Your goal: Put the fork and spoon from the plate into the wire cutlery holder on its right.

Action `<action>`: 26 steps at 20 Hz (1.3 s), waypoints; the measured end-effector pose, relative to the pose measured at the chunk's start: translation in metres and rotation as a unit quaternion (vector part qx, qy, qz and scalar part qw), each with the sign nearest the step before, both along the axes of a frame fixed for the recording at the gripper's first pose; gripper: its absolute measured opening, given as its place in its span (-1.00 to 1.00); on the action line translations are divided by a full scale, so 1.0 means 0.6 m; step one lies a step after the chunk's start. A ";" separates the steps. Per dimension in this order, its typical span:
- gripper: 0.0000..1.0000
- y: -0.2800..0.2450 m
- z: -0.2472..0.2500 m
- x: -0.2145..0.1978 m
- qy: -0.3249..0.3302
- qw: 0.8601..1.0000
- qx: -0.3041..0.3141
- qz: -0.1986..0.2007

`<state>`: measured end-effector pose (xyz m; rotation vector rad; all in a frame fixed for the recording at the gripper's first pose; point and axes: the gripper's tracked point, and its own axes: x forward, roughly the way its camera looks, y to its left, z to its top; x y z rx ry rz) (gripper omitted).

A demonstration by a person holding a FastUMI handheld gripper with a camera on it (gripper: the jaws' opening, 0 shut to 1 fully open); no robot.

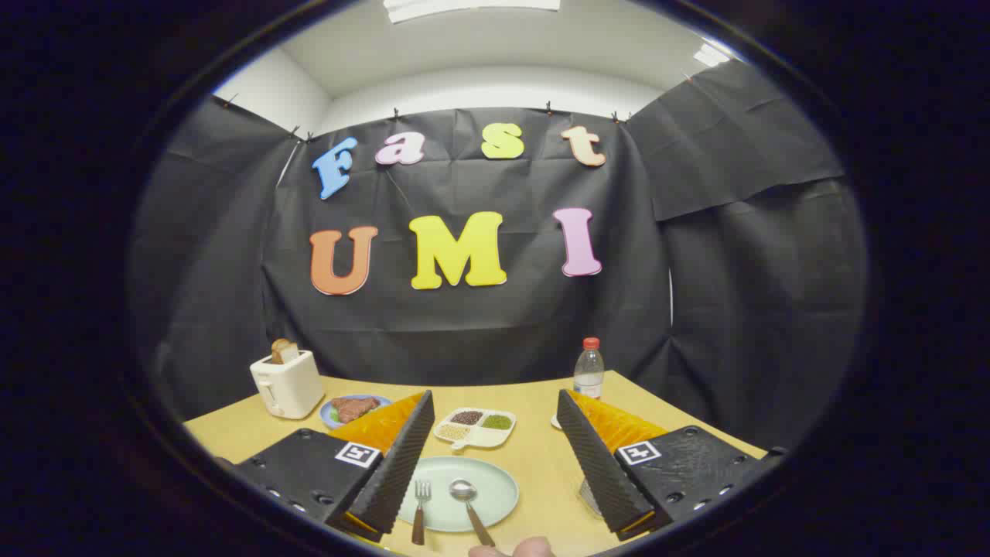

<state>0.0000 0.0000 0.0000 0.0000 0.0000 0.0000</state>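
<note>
1. A cream toaster (286,384) stands near the table's (534,456) far left corner, with a slice of bread (283,350) sticking up from its slot.
2. Just right of it lies a blue plate (340,408) holding brown food (354,408).
3. A white divided dish (475,428) of grains sits mid-table.
4. A clear bottle (588,370) with a red cap stands at the far edge.

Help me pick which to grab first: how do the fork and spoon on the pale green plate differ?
The metal fork lies nearer the left finger of the open gripper, almost straight; the metal spoon lies mid-gap, handle angled rightward. Both rest on the pale green plate, brown handles toward the gripper.
</note>
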 end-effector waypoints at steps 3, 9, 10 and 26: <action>0.90 0.012 0.003 -0.001 -0.001 1.000 0.000 0.005; 0.90 0.023 -0.005 0.001 0.002 1.000 -0.018 0.015; 0.91 0.022 -0.007 0.002 0.007 1.000 -0.015 0.016; 0.91 0.015 -0.034 0.012 0.043 0.998 -0.009 0.041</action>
